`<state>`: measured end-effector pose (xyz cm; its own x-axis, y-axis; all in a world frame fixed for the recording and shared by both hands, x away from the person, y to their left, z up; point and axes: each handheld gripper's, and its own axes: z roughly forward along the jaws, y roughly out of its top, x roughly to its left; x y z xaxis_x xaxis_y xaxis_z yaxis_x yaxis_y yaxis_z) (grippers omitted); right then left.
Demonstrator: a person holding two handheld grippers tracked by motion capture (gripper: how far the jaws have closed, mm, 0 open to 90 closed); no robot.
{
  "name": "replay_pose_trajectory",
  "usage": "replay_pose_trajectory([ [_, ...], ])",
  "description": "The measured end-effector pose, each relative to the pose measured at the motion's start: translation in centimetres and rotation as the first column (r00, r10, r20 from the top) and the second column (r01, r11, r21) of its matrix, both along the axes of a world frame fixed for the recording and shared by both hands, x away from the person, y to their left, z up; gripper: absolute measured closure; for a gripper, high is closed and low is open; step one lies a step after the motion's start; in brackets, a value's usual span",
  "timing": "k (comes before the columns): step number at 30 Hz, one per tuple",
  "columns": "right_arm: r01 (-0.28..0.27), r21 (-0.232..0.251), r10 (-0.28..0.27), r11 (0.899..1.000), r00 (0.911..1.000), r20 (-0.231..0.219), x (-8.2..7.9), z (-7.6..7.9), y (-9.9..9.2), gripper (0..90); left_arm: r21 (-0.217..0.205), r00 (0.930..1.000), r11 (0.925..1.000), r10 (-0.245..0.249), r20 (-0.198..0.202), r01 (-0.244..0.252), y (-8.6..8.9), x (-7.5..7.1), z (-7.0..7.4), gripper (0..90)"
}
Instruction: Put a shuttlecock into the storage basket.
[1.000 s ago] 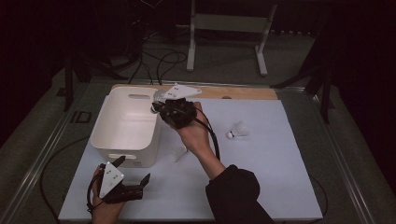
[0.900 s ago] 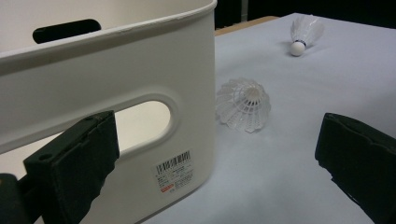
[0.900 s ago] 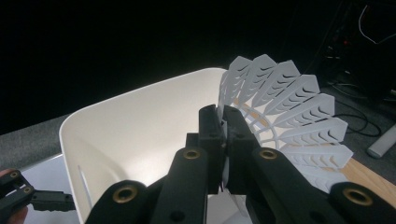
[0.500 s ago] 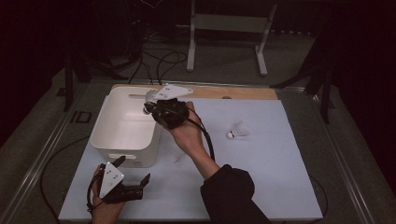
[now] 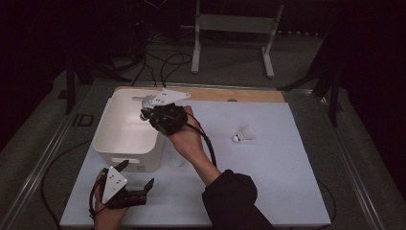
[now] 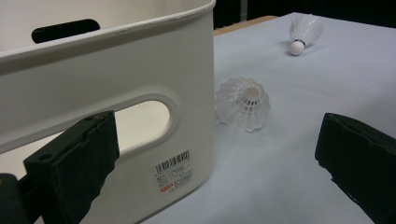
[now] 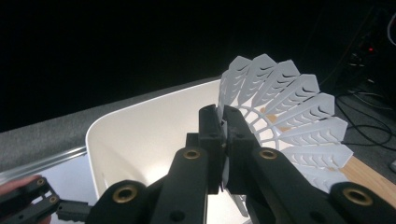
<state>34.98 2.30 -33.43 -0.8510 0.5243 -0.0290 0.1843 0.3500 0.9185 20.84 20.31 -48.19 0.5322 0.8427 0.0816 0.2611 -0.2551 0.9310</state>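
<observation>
My right gripper point(image 7: 223, 121) is shut on the skirt of a white plastic shuttlecock point(image 7: 285, 126). In the high view this right gripper point(image 5: 146, 114) holds the shuttlecock point(image 5: 147, 102) above the right part of a white bin point(image 5: 112, 143). My left gripper point(image 5: 136, 175) rests open on the table in front of the bin, nothing between its jaws. In the left gripper view point(image 6: 219, 140) the bin wall point(image 6: 116, 70) is at left. A second shuttlecock point(image 6: 243, 105) lies beside the bin, and a third shuttlecock point(image 6: 302, 32) lies farther off.
The third shuttlecock point(image 5: 244, 134) lies right of centre on the pale blue mat point(image 5: 287, 182). A wooden strip point(image 5: 249, 95) runs along the mat's far edge. Cables and a metal stand point(image 5: 230, 28) sit on the floor beyond the table.
My right gripper has shifted a little leftward over the bin with the shuttlecock still in it. The left gripper has stayed put.
</observation>
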Motion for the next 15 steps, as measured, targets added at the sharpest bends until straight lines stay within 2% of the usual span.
replay_pose_trajectory([
  [1,-0.006,-0.004,0.006,1.0,1.0,-0.005,0.0,-0.1,0.1,81.3,0.001,1.0,1.0,0.0,0.0,0.0,0.0,0.0,0.0,0.3],
  [3,-0.03,0.009,0.03,1.0,0.9995,-0.011,0.1,-0.4,0.1,65.2,0.001,1.0,1.0,0.0,0.001,0.0,0.0,0.0,0.0,0.3],
  [7,-0.028,-0.008,0.028,1.0,0.999,-0.035,0.2,-0.5,0.1,38.4,0.002,1.0,1.0,-0.001,-0.001,0.001,0.0,0.0,0.0,0.3],
  [9,-0.018,-0.02,0.017,1.0,0.999,-0.042,0.2,-0.5,0.0,36.8,0.004,1.0,1.0,-0.001,0.0,0.001,0.0,0.0,0.0,0.3],
  [10,-0.001,-0.019,0.0,1.0,0.9988,-0.048,0.3,-0.5,-0.3,30.1,0.003,1.0,1.0,-0.001,0.0,0.001,0.0,0.0,0.0,0.3],
  [15,0.049,-0.014,-0.05,0.999,0.9982,-0.035,0.4,-0.2,-1.4,15.5,0.003,1.0,1.0,-0.002,-0.001,0.002,-0.1,0.0,0.0,0.3],
])
